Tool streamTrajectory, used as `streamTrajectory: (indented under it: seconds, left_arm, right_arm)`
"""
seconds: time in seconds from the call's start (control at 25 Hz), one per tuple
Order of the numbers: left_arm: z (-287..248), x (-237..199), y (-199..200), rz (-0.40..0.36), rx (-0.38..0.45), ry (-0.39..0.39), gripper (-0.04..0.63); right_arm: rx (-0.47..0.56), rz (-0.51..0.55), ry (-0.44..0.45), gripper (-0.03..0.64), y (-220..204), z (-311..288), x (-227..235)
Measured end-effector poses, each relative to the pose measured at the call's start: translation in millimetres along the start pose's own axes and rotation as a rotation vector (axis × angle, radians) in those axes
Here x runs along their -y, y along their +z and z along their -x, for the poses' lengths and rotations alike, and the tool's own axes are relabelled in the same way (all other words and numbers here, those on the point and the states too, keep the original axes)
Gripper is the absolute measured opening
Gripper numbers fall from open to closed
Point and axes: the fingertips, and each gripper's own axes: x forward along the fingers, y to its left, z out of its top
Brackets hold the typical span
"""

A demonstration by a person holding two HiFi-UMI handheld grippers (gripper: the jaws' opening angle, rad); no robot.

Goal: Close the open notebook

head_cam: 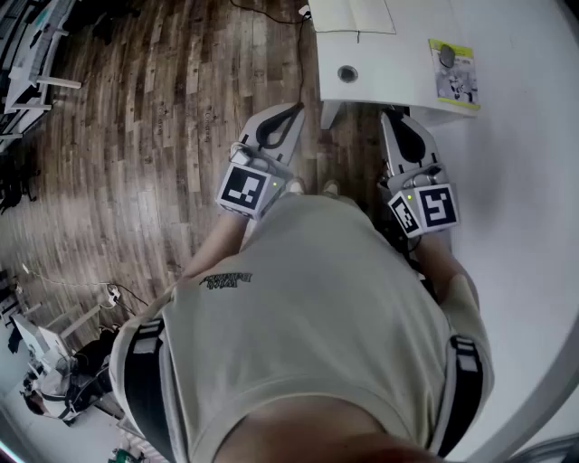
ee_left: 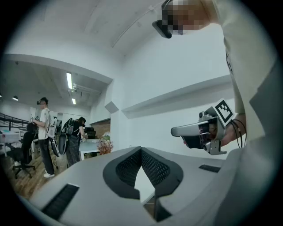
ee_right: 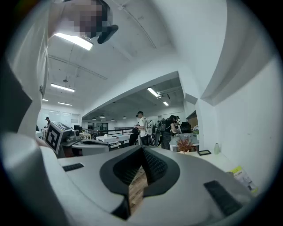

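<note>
A thin booklet with a yellow-green edge [head_cam: 453, 73] lies flat on the white desk [head_cam: 389, 63] ahead of me; it also shows low at the right in the right gripper view [ee_right: 242, 177]. I cannot tell whether it is open. My left gripper [head_cam: 282, 119] is held level over the wooden floor, short of the desk's near edge, its jaws shut with nothing between them [ee_left: 141, 150]. My right gripper [head_cam: 401, 127] sits level just below the desk's near edge, also shut and empty [ee_right: 142, 151]. Each gripper shows in the other's view.
White sheets [head_cam: 353, 14] and a round cable hole [head_cam: 347, 73] are on the desk. A white wall [head_cam: 534, 226] runs along my right. Wooden floor [head_cam: 154, 136] spreads to the left. Standing people [ee_right: 142, 128] and office desks are far off in the room.
</note>
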Motion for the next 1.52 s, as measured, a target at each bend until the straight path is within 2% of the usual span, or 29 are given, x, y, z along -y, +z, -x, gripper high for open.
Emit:
streamTrajectory:
  seconds: [0.2,0.6,1.0,1.24,1.4,1.52]
  left_arm:
    - [-0.9,3.6,-1.7,0.028,-0.007,0.003,0.012]
    - [-10.3,7.0,-6.9,0.029,-0.016,0.019,0.012]
    - [-23.2,13.8,-12.6,0.026,-0.036,0.064,0.012]
    - [-32.3,22.4,-23.2,0.030,-0.076,0.093,0.012]
    - [-46.5,31.7,-15.9,-0.030,-0.054,0.099,0.012]
    - [-47.1,31.1,-15.0,-0.003,-0.045,0.112,0.012]
  right_arm:
    - [-0.007,-0.007,0.004,0.000,-3.2,2.0,0.8]
    - [-0.013,-0.029,-0.005,0.002,-10.2,7.8,14.1]
    - [-0.014,-0.052,-0.005,0.002,-16.7,19.9,35.8]
    - [0.000,-0.047,0.006,0.003,-21.3,27.7,53.5]
    - [0.003,-0.043,0.016,0.003,-22.4,29.3,66.3]
    - [0.009,-0.037,0.026,0.003,-19.9,25.6,68.5]
